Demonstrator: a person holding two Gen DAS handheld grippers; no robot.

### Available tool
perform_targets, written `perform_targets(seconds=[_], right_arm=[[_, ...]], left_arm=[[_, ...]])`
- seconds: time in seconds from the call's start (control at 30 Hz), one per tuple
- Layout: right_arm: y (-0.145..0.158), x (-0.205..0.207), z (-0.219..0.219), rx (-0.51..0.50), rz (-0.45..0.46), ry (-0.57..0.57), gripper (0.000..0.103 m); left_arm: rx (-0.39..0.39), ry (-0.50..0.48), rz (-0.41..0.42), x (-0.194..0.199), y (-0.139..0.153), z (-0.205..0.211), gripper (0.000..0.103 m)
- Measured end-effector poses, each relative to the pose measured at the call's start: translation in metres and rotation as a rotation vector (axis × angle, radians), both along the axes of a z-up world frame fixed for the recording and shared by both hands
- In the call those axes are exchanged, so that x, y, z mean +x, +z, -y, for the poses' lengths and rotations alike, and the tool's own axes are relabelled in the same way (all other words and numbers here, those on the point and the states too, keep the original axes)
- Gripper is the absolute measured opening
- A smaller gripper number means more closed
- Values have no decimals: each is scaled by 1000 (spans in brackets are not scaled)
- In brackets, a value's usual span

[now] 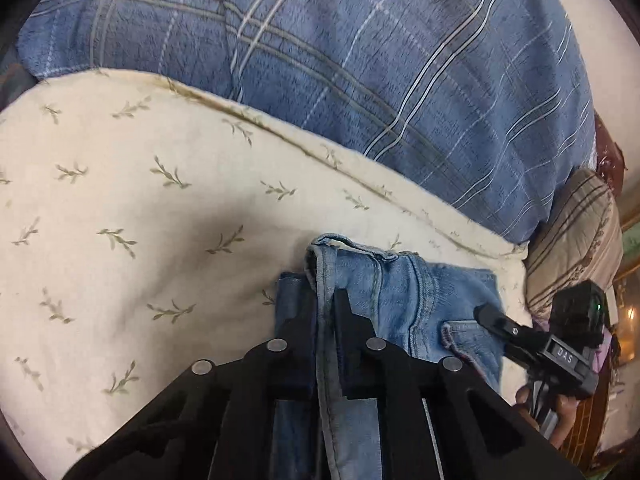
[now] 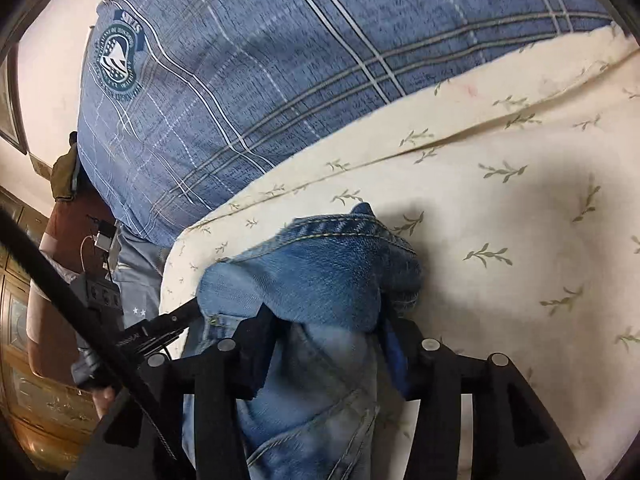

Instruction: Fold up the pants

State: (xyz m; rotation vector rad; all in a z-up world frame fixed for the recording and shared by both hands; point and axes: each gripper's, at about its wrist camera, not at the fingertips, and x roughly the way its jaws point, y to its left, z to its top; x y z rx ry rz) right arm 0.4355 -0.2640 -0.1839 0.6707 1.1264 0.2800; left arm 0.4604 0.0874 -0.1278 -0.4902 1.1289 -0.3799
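The pants are light blue jeans (image 1: 400, 292) lying on a cream sheet with a leaf print (image 1: 140, 208). My left gripper (image 1: 326, 300) is shut on a seamed edge of the jeans, which runs down between its black fingers. The right gripper shows at the right of this view (image 1: 492, 318), its tip on the denim. In the right wrist view my right gripper (image 2: 324, 316) is shut on a bunched fold of the jeans (image 2: 320, 272) near the waistband, and the left gripper's tip (image 2: 176, 316) reaches in from the left.
A blue plaid blanket (image 1: 360, 60) lies beyond the sheet's far edge, also in the right wrist view (image 2: 260, 80). A beige striped pillow (image 1: 576, 240) sits at the right. Wooden furniture (image 2: 24, 360) and a power strip (image 2: 100, 292) stand at the left.
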Motion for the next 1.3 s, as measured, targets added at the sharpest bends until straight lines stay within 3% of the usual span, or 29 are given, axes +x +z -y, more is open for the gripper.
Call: perform_targets(seconds=[0.03, 0.1, 0.17, 0.3, 0.5, 0.6, 0.63, 0.7, 0.77, 0.87, 1.03, 1.13, 1.3], right_arm=[[6, -5, 1, 2, 7, -9, 53], [21, -17, 4, -3, 38, -21, 62], [33, -37, 7, -3, 73, -34, 67], [40, -79, 15, 44, 71, -73, 67], [20, -129, 9, 92, 9, -104, 65], [11, -136, 4, 94, -12, -104, 57], [8, -133, 0, 98, -21, -88, 47], [5, -131, -5, 71, -28, -62, 39], [8, -130, -7, 39, -23, -57, 21], [20, -133, -2, 24, 5, -38, 14], [5, -126, -4, -32, -60, -20, 14], [9, -124, -8, -72, -43, -3, 17], [26, -130, -19, -154, 28, 25, 36]], left_arm=[[-7, -3, 5, -2, 5, -1, 11], [-10, -1, 33, -14, 21, -7, 29], [10, 9, 66, -35, 33, -11, 37], [-26, -22, 56, -83, 41, -14, 38], [-77, -16, -13, -124, 28, -17, 37], [-87, -29, -14, -122, 23, -15, 25], [-71, -28, -1, -119, 21, -12, 20], [-48, -27, 2, -117, 17, -11, 9], [-62, -38, 16, -121, 27, -13, 7], [-23, -73, 79, -131, 44, -11, 7], [44, -99, -39, -120, 12, -7, 10], [20, -86, -25, -118, 16, -8, 14], [31, -81, 22, -128, 25, -13, 23]])
